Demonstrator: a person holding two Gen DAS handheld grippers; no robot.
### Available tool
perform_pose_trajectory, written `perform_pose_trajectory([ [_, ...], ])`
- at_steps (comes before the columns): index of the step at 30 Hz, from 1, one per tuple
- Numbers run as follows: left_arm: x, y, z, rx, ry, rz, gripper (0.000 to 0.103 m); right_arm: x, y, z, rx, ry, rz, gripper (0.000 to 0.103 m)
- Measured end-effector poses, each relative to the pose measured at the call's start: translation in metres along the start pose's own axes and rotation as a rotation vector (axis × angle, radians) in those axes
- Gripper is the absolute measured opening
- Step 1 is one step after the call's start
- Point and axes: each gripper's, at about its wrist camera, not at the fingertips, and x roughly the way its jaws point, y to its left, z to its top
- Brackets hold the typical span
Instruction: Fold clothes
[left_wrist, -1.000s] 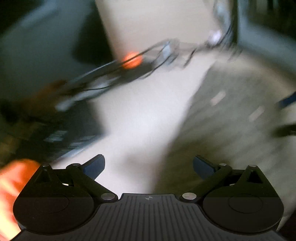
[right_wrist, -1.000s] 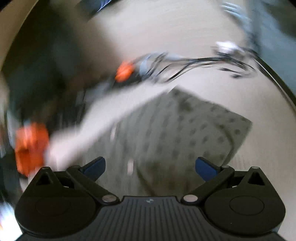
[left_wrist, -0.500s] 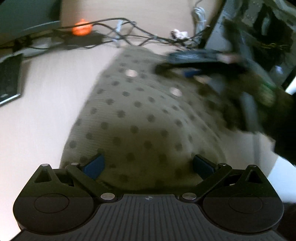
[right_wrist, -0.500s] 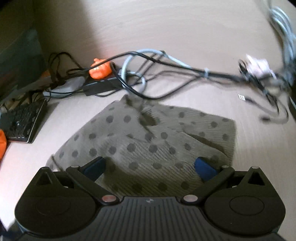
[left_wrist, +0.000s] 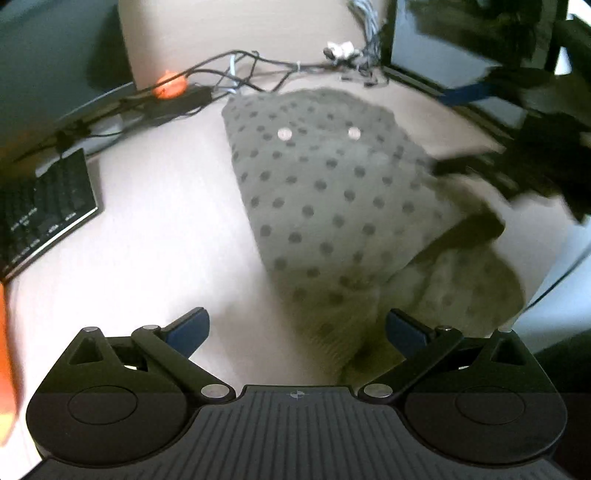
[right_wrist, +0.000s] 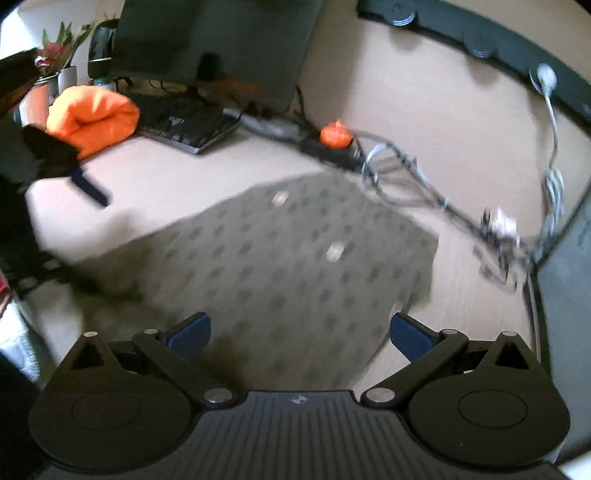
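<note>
An olive-grey garment with dark polka dots lies folded on the light table, with two round snaps on top. It also shows in the right wrist view, blurred. My left gripper is open and empty over the garment's near left corner. My right gripper is open and empty above the garment's near edge. In the left wrist view the right gripper shows as a dark blur at the garment's right side. In the right wrist view the left gripper shows at the far left.
A black keyboard lies at the left, also seen in the right wrist view. Tangled cables and a power strip with an orange object run along the back. An orange folded cloth sits beside the keyboard. A monitor stands behind.
Both grippers have swung fast over the table and now sit above the dotted garment. The right gripper has pulled back and turned toward the left, so the keyboard and orange cloth are in its view.
</note>
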Motion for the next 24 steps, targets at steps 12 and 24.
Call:
perform_pose_trajectory([
  [12,0.014,-0.015,0.023,0.247,-0.050,0.156,0.103,0.009,0.098,-0.019,-0.075,-0.027,0.065,0.103],
  [24,-0.033,0.032,0.028,0.007,-0.209,-0.022,0.103,0.020,0.064,-0.002,-0.066,-0.078,-0.148,0.103],
])
